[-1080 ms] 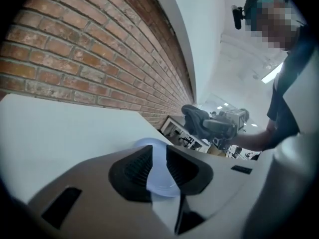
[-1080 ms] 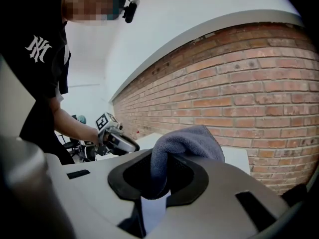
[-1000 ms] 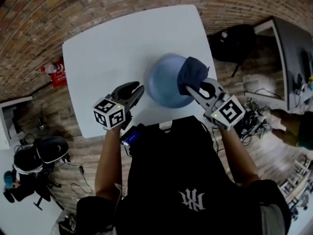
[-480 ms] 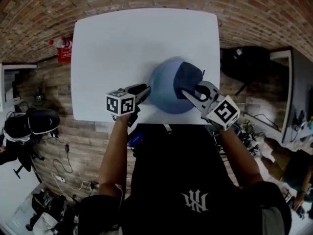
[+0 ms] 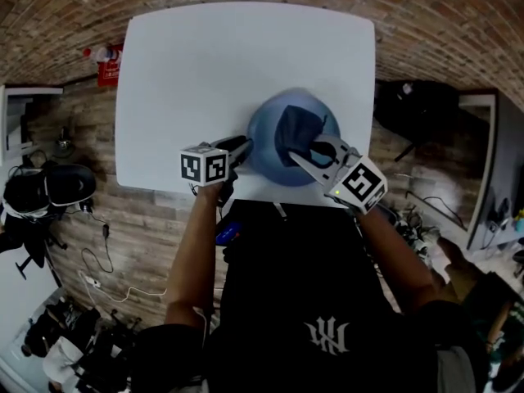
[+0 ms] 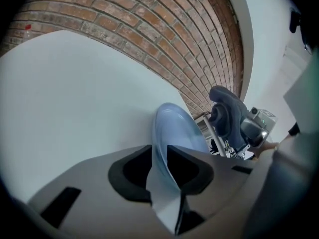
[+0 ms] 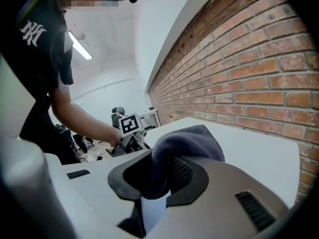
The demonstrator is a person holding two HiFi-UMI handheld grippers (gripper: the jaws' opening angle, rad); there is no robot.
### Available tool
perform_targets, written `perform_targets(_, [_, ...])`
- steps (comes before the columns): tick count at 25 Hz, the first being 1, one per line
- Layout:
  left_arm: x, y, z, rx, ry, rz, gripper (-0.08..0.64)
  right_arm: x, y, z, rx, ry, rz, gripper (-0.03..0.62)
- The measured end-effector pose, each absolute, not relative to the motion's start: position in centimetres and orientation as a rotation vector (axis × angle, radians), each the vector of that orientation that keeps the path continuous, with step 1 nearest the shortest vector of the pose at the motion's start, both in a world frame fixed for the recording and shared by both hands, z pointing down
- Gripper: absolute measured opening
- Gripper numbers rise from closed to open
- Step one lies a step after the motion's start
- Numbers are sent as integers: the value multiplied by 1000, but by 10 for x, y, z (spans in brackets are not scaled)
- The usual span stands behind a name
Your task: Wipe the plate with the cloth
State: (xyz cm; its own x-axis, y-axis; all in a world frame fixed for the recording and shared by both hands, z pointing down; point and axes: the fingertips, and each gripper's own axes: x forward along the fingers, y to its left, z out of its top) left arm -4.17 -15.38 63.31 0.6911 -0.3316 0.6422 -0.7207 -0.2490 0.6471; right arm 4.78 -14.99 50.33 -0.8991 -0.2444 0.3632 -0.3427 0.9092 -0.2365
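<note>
A light blue plate (image 5: 270,150) sits near the front edge of the white table (image 5: 196,72). My left gripper (image 5: 241,147) is shut on the plate's left rim; in the left gripper view the plate (image 6: 172,133) stands between the jaws, edge-on. A dark blue cloth (image 5: 299,133) lies on the plate's right half, and my right gripper (image 5: 315,152) is shut on it. In the right gripper view the cloth (image 7: 187,143) bulges out from between the jaws, and the left gripper (image 7: 130,136) shows beyond it.
The table's front edge runs just below both grippers. A brick floor (image 5: 426,31) surrounds the table. A red object (image 5: 109,64) lies on the floor at the table's left, and a black office chair (image 5: 49,191) stands further left.
The cloth, held in my right gripper, has moved left from the plate's right rim toward its middle. My left gripper stays on the plate's left rim.
</note>
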Motion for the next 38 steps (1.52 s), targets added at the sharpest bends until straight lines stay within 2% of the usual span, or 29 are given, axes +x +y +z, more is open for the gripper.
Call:
perform_targets(3, [-41,-154,634,1839,-857,450,49,42,-154,517,428,-2697,419,77])
perform_targets(23, [-44,-156,636,1759,-938,384,35,-23,-175,620,242,-2229,-22,77])
perform_targets(38, [-45,-156,637,1748,-950,367,35,7,-207,639,397,-2129,25,77])
